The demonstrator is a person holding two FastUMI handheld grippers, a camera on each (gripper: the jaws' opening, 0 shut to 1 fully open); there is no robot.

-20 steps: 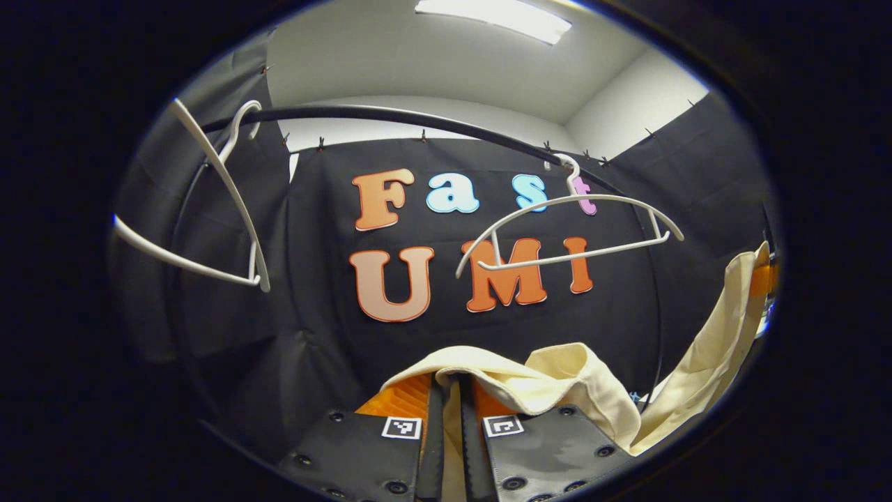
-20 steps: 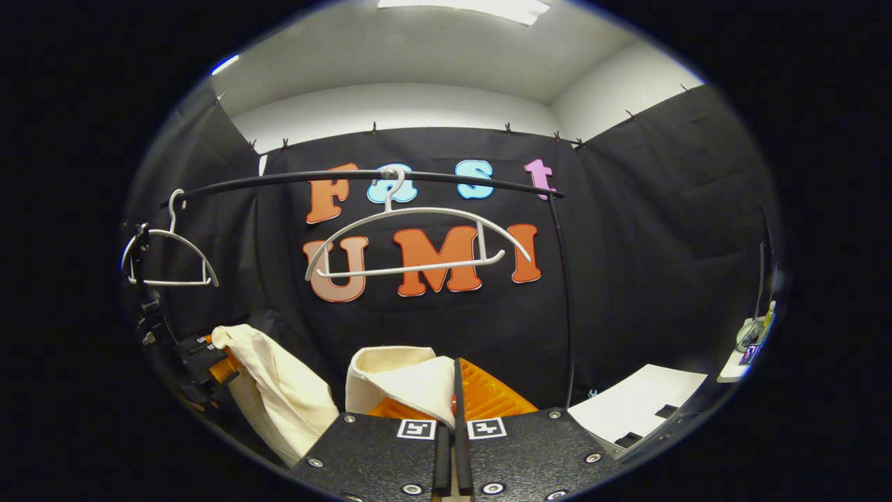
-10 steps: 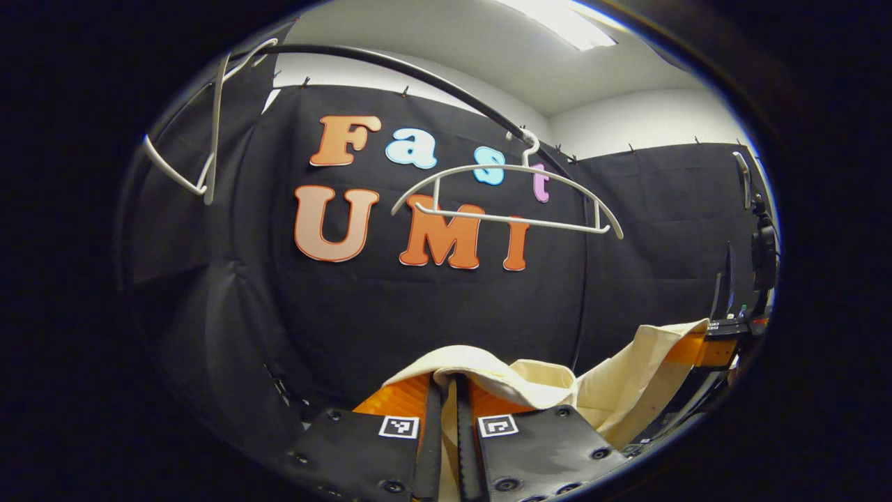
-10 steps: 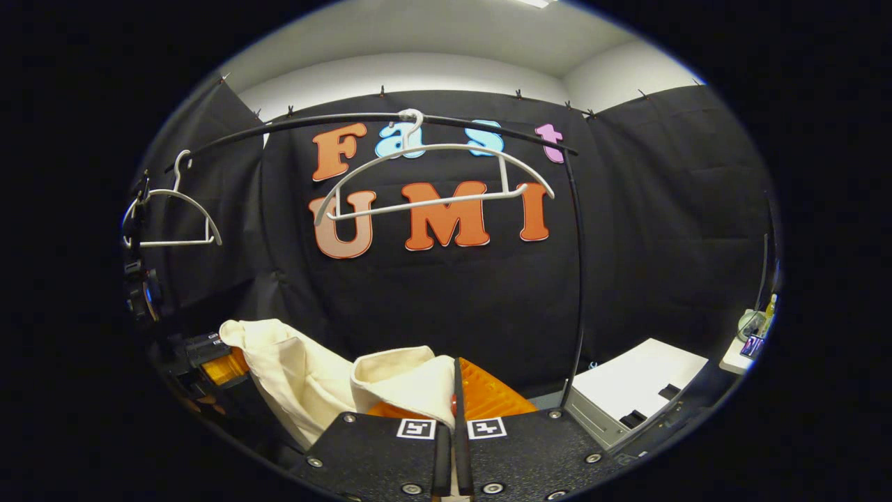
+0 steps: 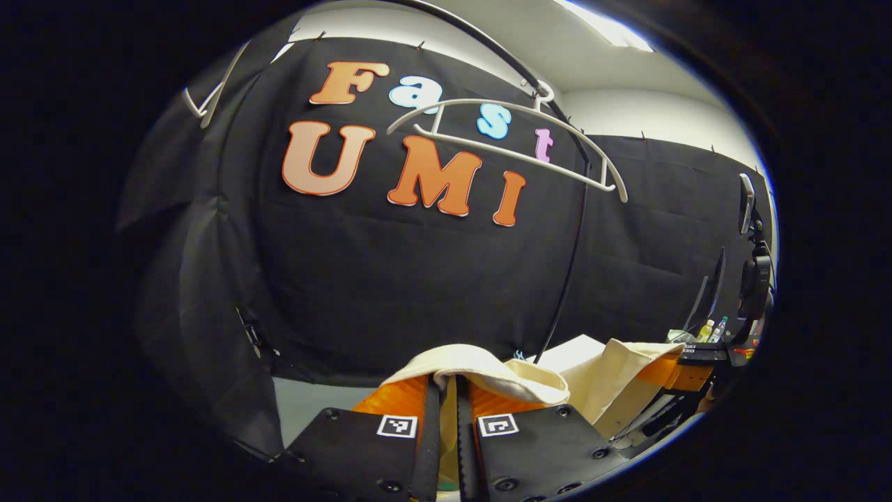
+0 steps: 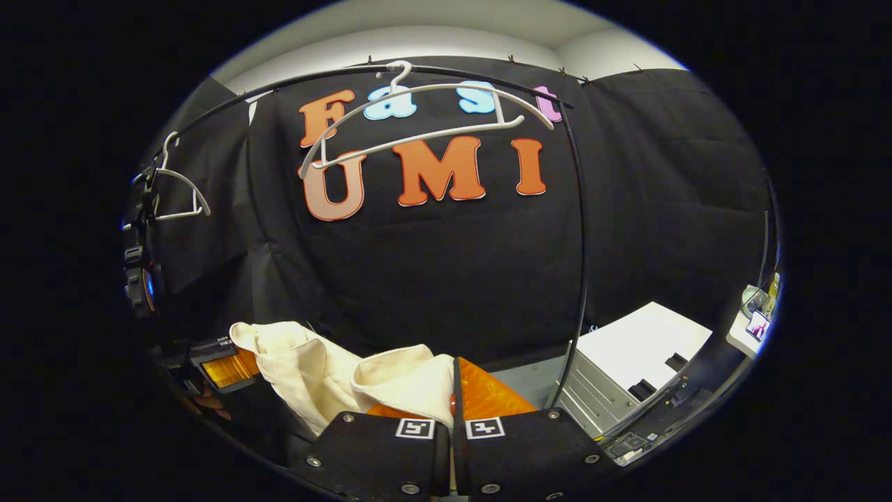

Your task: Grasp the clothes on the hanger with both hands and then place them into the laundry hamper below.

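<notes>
A cream garment [image 5: 516, 380] hangs off its hanger, stretched between my two grippers. My left gripper [image 5: 446, 411] is shut on one end of it, the cloth folded over its orange fingers [image 5: 397, 401]. The other end of the cream garment [image 6: 327, 369] is pinched by my right gripper [image 6: 453, 404], which is also shut on it. In the left gripper view the right gripper [image 5: 686, 366] holds the cloth at the lower right. In the right gripper view the left gripper [image 6: 219, 366] holds it at the lower left. The bare white hanger [image 6: 418, 122] stays on the black rail [image 6: 293, 80] high above. The hamper is out of sight.
A second bare white hanger [image 6: 174, 192] hangs at the rail's left end. The rail's black upright post [image 6: 578, 265] stands right of centre. A white drawer unit [image 6: 634, 359] sits low on the right, with small bottles [image 5: 711, 328] on a shelf beyond.
Both grippers have sunk with the cream garment held between them; the hangers and rail have slid up in both views, and the drawer unit and floor have come into sight.
</notes>
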